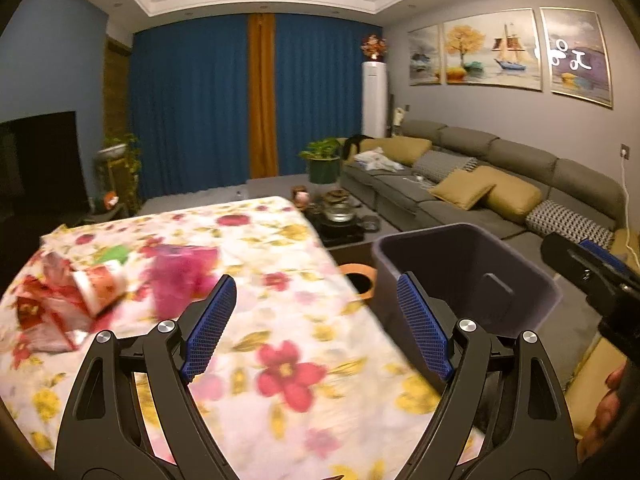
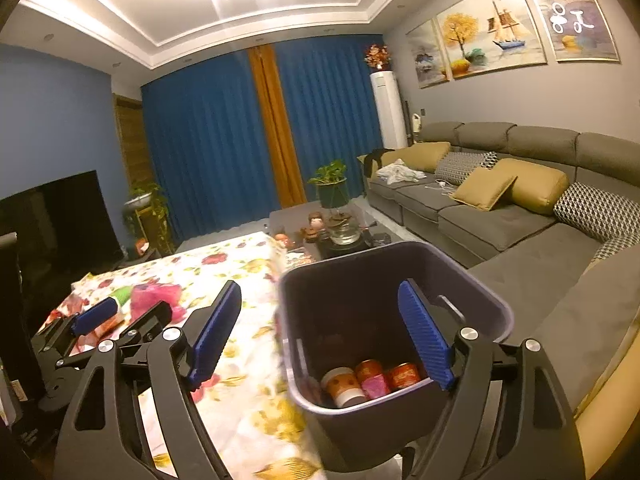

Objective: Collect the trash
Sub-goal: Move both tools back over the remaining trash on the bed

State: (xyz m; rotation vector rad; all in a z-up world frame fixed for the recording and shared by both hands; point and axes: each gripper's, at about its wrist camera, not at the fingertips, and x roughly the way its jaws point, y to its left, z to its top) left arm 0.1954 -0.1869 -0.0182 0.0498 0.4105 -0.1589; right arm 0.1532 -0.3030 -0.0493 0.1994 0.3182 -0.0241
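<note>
A dark purple bin (image 2: 472, 292) stands off the right edge of the floral-cloth table (image 2: 240, 280); it also shows in the left wrist view (image 1: 460, 256). Inside it lie a paper cup (image 2: 344, 386), a pink wrapper (image 2: 376, 386) and red cans (image 2: 402, 376). On the table's left lie a pink bag (image 1: 180, 276), a paper cup (image 1: 102, 286), red-white wrappers (image 1: 44, 312) and a green item (image 1: 114, 255). My left gripper (image 1: 320, 324) is open and empty above the table. My right gripper (image 2: 320, 336) is open and empty over the bin's rim.
A grey sofa (image 2: 520, 216) with yellow cushions runs along the right wall. A low tea table (image 2: 340, 236) with a glass pot stands beyond the table. A television (image 1: 40, 160) is at the left. An orange-rimmed round object (image 1: 360, 276) sits on the floor beside the bin.
</note>
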